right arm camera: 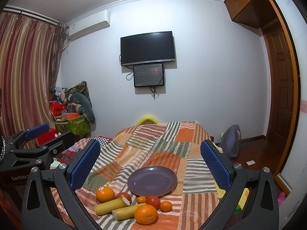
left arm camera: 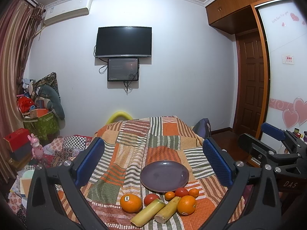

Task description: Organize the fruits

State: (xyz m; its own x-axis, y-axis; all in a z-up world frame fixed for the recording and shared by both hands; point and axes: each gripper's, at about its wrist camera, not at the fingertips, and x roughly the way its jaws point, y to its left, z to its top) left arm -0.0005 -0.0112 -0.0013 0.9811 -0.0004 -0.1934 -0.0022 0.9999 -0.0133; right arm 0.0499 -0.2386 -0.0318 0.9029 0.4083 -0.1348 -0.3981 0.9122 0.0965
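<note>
The left tool hangs wide apart above the bed, its blue pads framing the plate and holding nothing. The right tool is just as wide and just as empty, hovering beside it over the same spot.

On the striped patchwork blanket sits a purple plate, bare. All the produce lies in front of it, on the cloth: a large orange with a sticker to the left, a second large orange to the right, two tomatoes, two small tangerines, and two pale yellow-green cane stalks side by side at the near edge.

By my reading the task has not started: nothing is on the plate and neither tool grips anything. Every fruit is yet to be moved, presumably onto the plate. The round pieces near its rim look like the easiest first picks; the long stalks may need placing last or crosswise.
</note>
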